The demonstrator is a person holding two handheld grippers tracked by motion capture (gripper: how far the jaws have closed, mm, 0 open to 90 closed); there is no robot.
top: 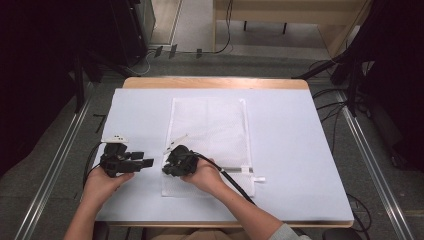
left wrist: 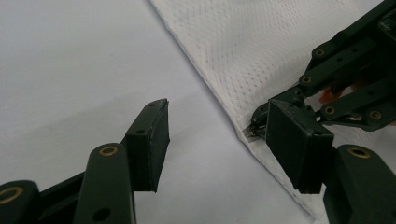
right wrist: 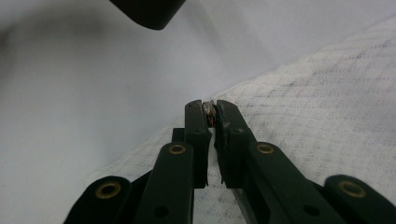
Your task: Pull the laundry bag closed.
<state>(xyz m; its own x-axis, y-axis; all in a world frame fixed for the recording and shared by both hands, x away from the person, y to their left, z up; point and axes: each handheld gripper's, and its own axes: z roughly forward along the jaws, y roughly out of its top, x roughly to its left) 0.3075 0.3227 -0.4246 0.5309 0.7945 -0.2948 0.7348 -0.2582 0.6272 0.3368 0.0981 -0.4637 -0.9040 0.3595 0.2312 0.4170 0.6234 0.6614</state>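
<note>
On the pale surface (top: 300, 150) lies a flat white mesh bag (top: 210, 130); at its near-left edge the right claw (right wrist: 211, 109) is clamped on a small metal piece, probably the zipper pull. Beside it, the left claw (left wrist: 224, 144) waits apart, likely to steady the fabric.

Wooden table (top: 215, 82), light-toned, its top covered by a pale sheet (top: 290, 150) that leaves the far edge bare. Grey carpeted floor (top: 235, 62) around it. Metal rails (top: 50, 170) run along the floor on both sides of the table. Black cables (top: 227, 30) trail across the floor beyond the far edge. Light wooden furniture (top: 290, 10) stands at the back. Dark equipment and stands (top: 45, 60) flank both upper corners, in shadow.
</note>
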